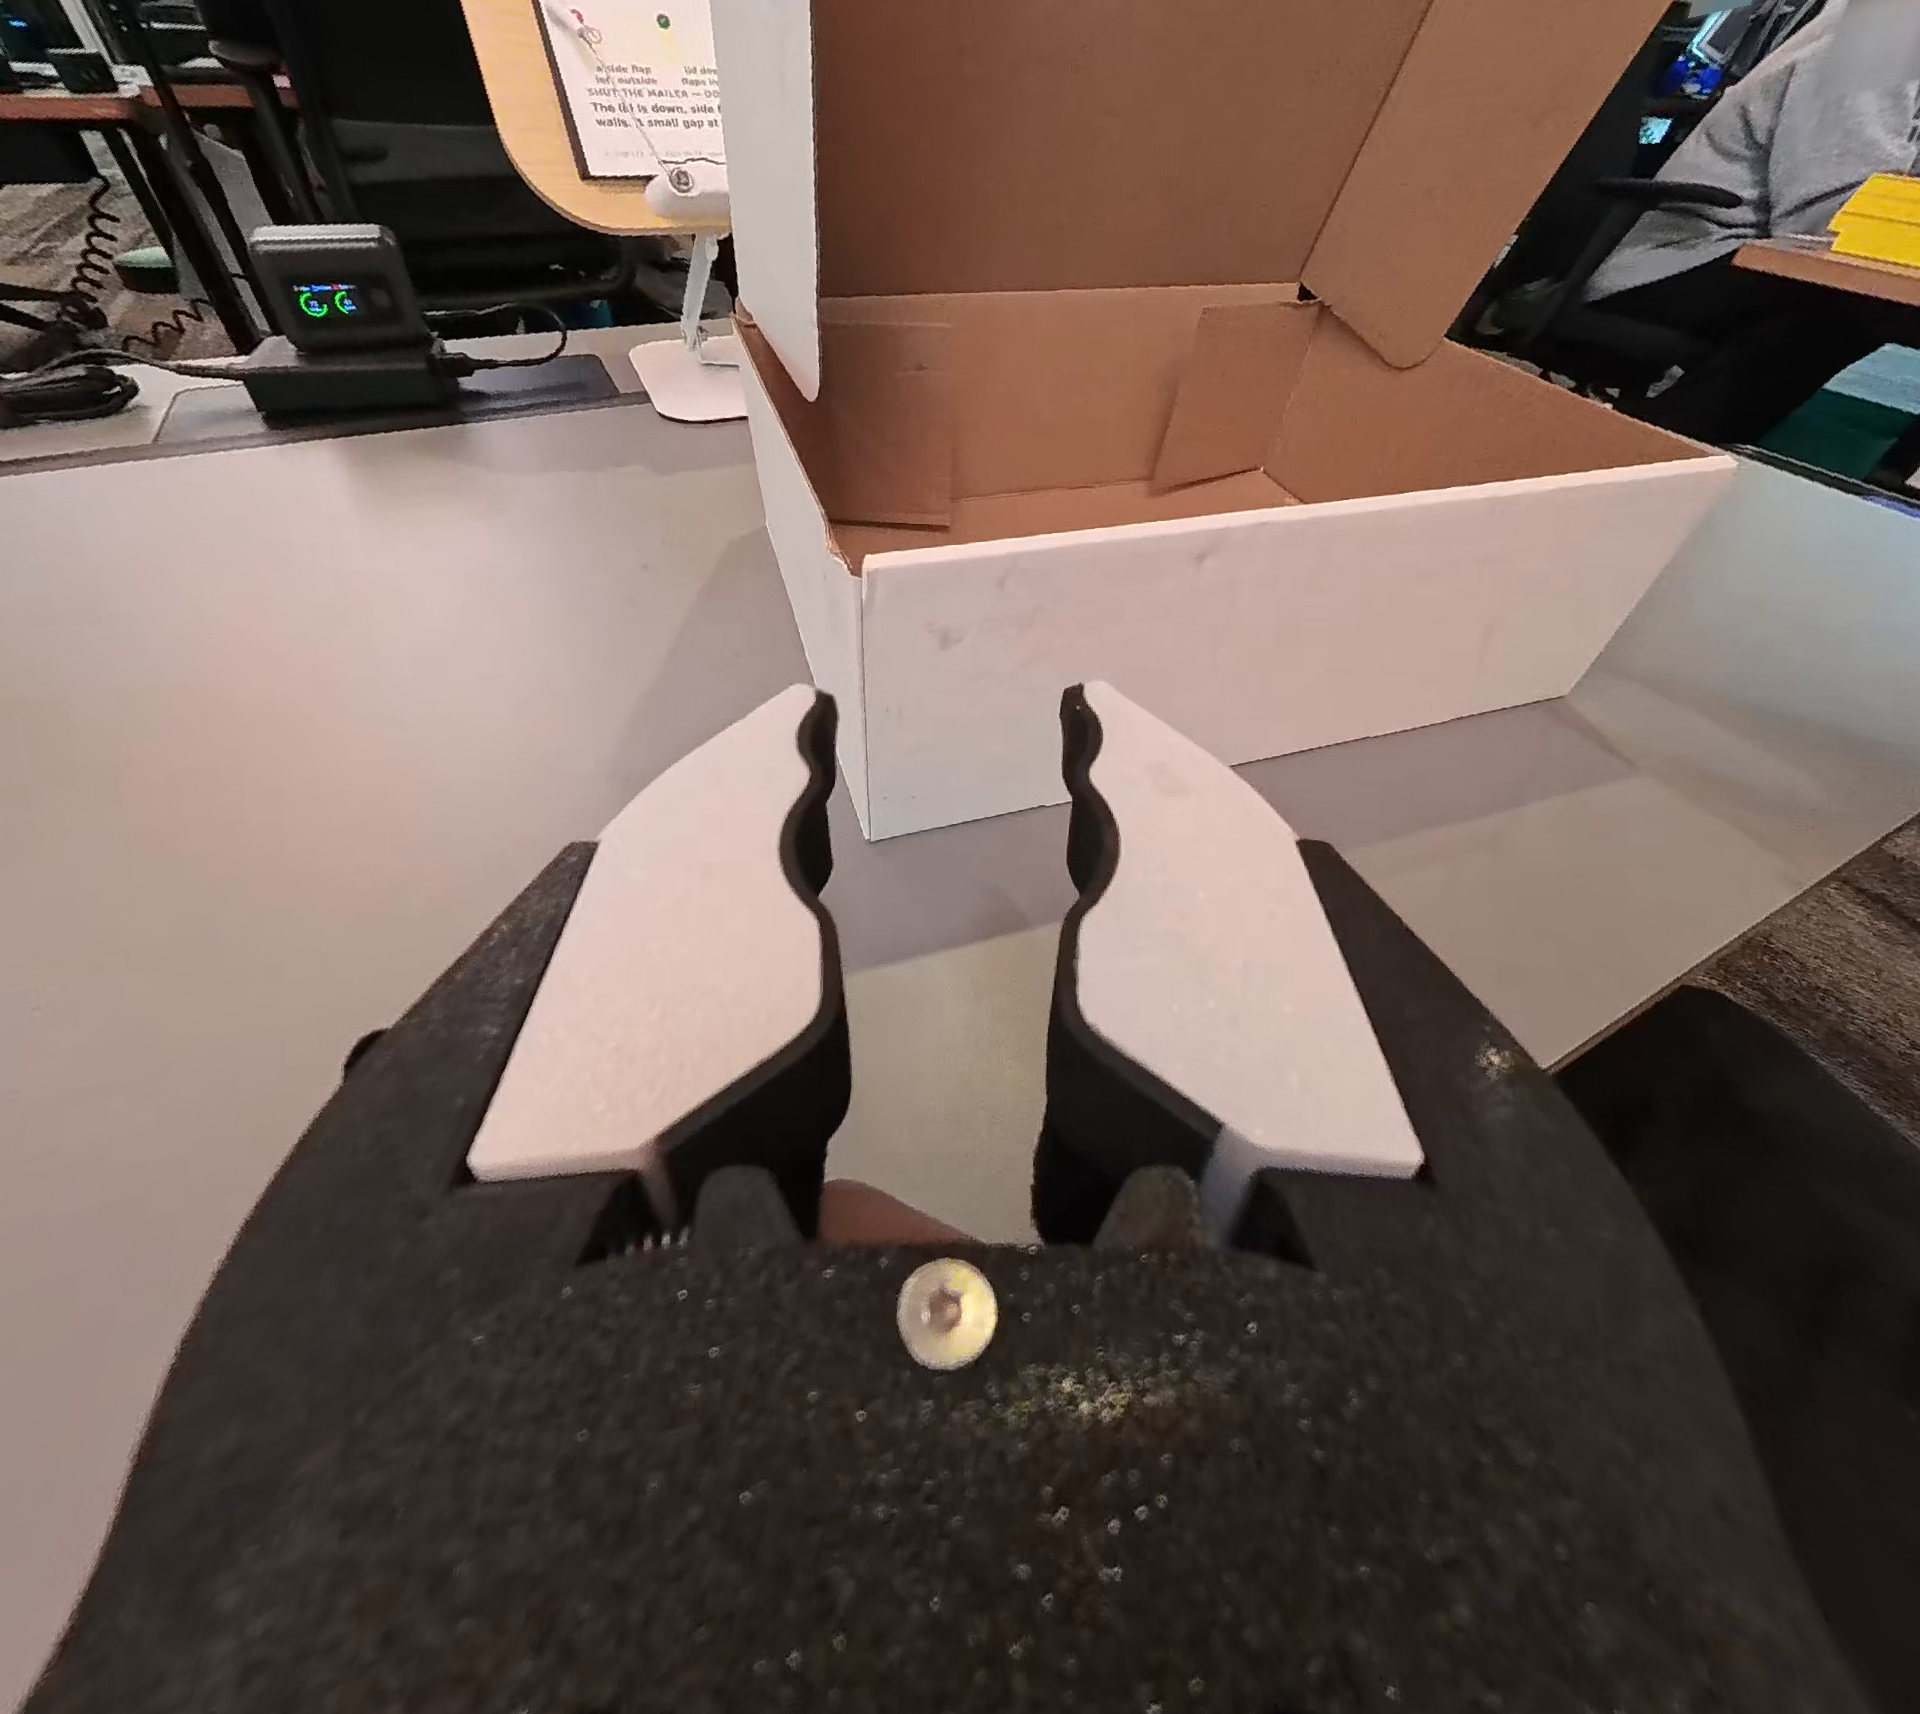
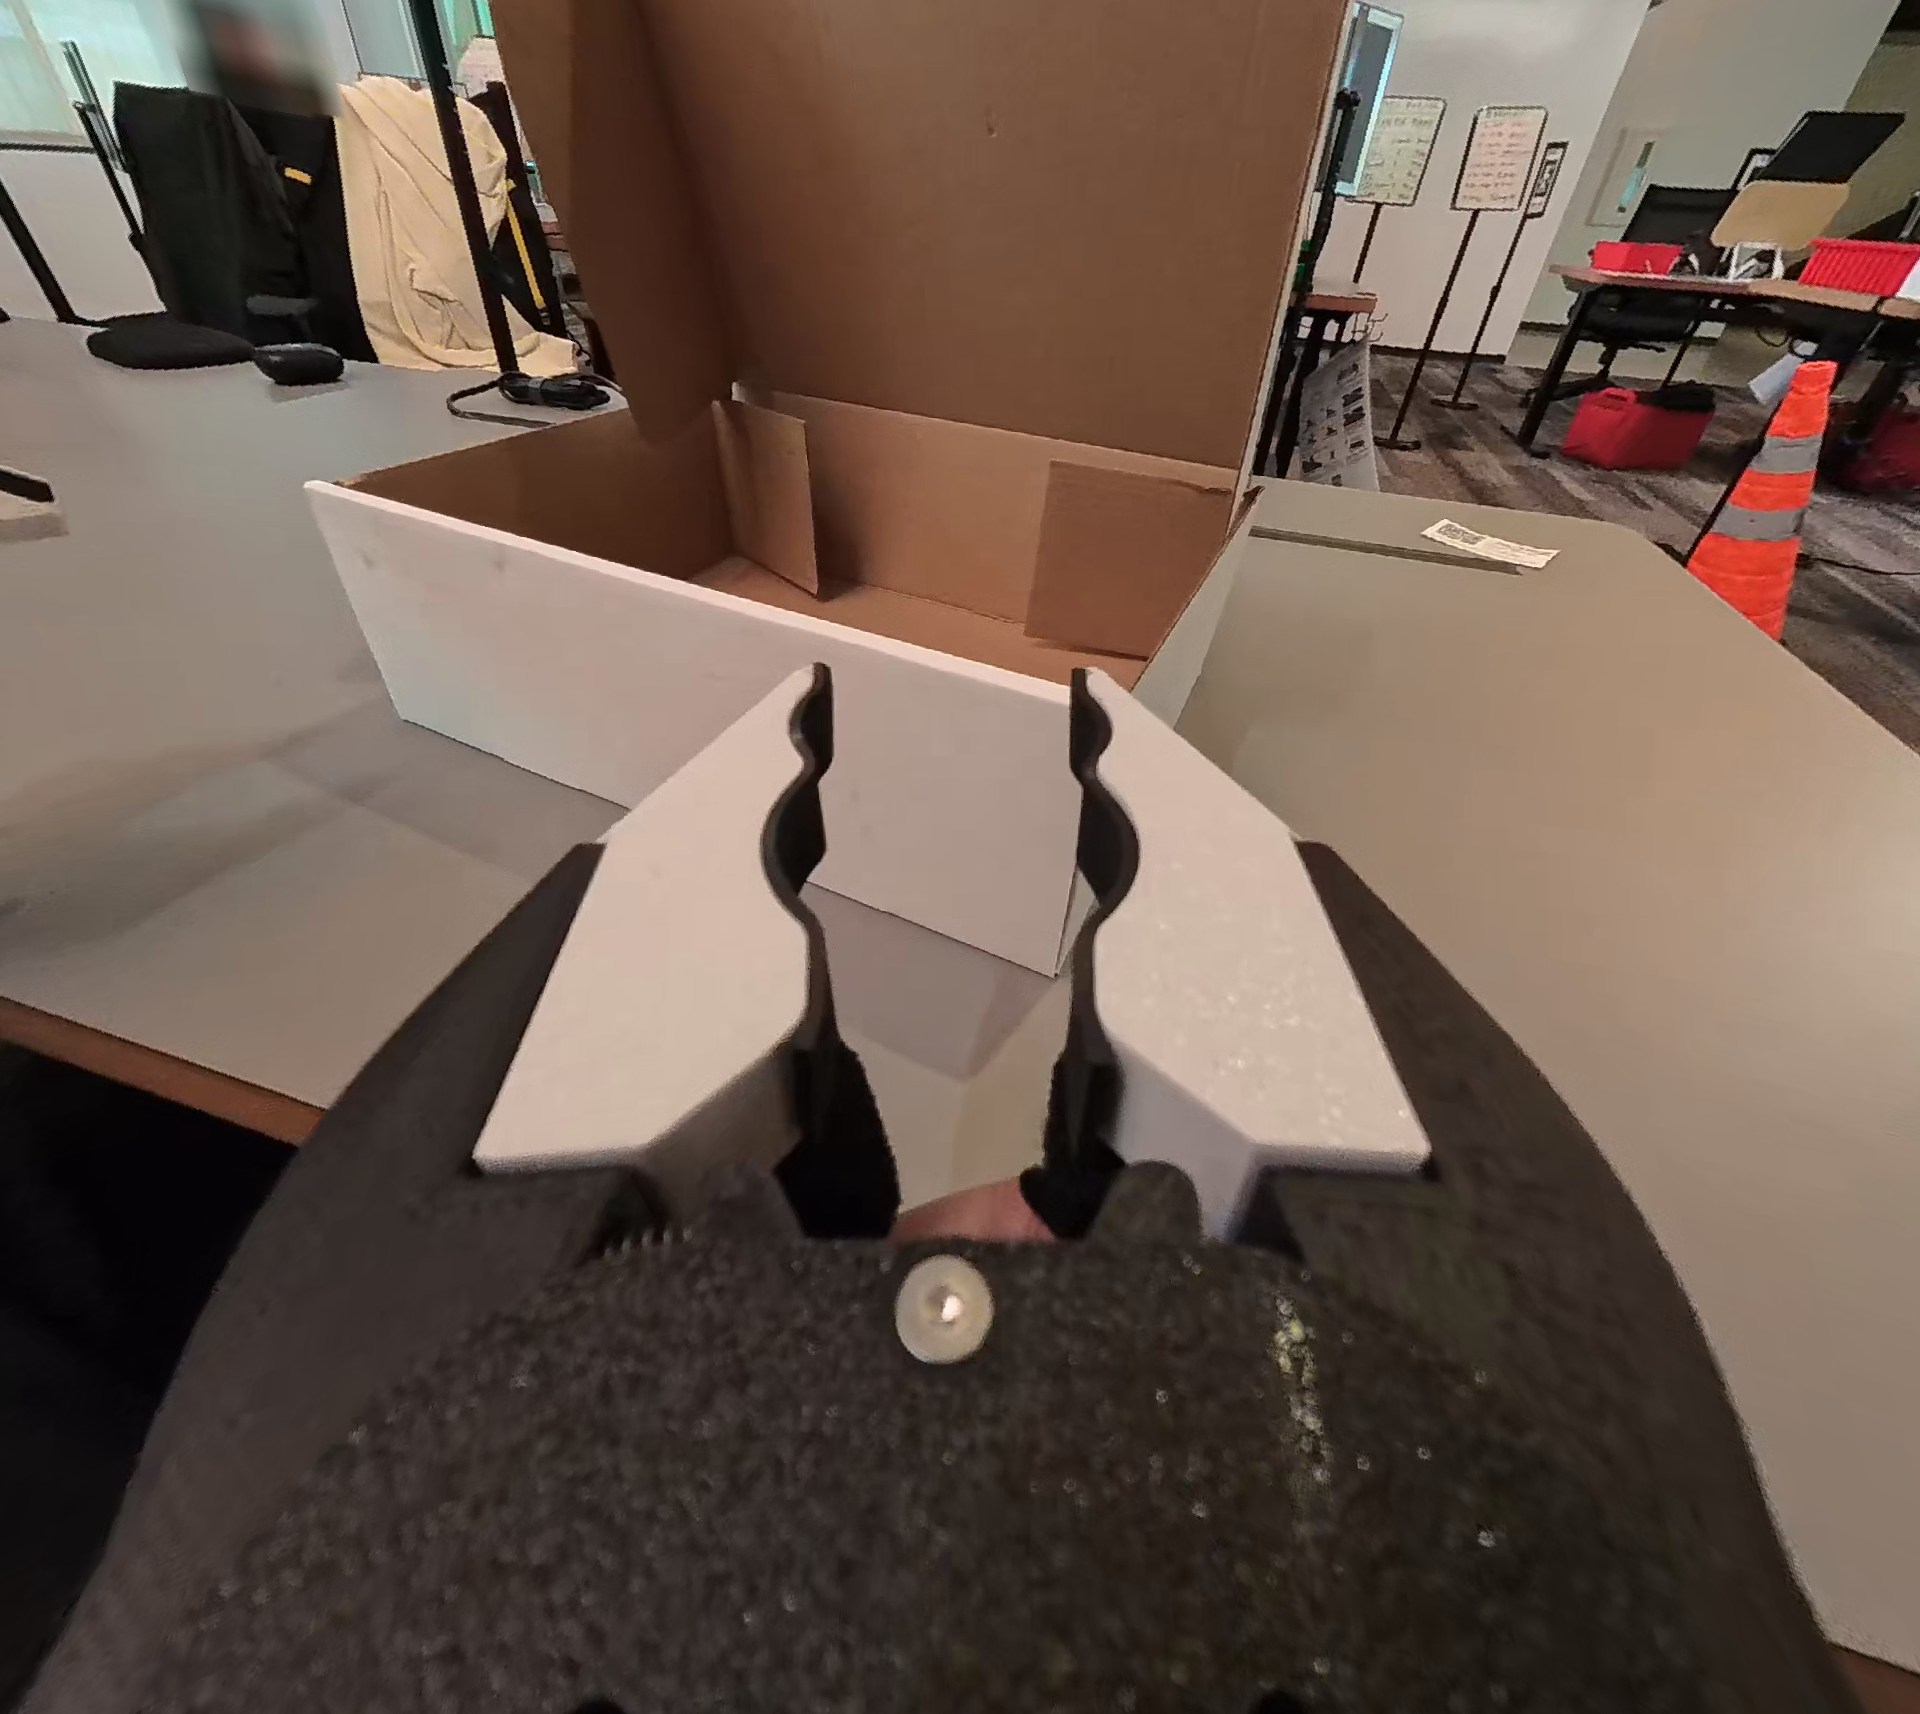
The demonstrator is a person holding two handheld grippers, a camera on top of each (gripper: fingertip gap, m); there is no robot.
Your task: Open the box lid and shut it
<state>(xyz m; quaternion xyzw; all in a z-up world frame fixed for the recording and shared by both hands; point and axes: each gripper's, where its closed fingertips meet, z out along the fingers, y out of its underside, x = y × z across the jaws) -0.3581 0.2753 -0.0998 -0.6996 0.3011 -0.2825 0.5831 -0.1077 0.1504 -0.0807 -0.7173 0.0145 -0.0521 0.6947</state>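
The box (image 1: 1226, 625) sits mid-table with its lid (image 1: 1091, 33) standing upright, so the opening is done and the shutting remains. Left gripper (image 1: 948, 703) and right gripper (image 2: 948, 677) hover near its front corners, jaws parted, empty.

Left tool (image 1: 948, 708) body: black, rough grainy housing widening toward the camera, showing yellowish dust specks near the right side.
Left tool fingers (image 1: 686, 926): flat white top plates over black wavy inner pads.
Left tool screw (image 1: 947, 1313): a single silver round-head screw sitting at the centre.
Right tool (image 2: 951, 688) body: black and grainy likewise.
Right tool fingers (image 2: 1236, 958): white, angular, carrying black wavy pads.
Right tool screw (image 2: 943, 1306): pale, centred.
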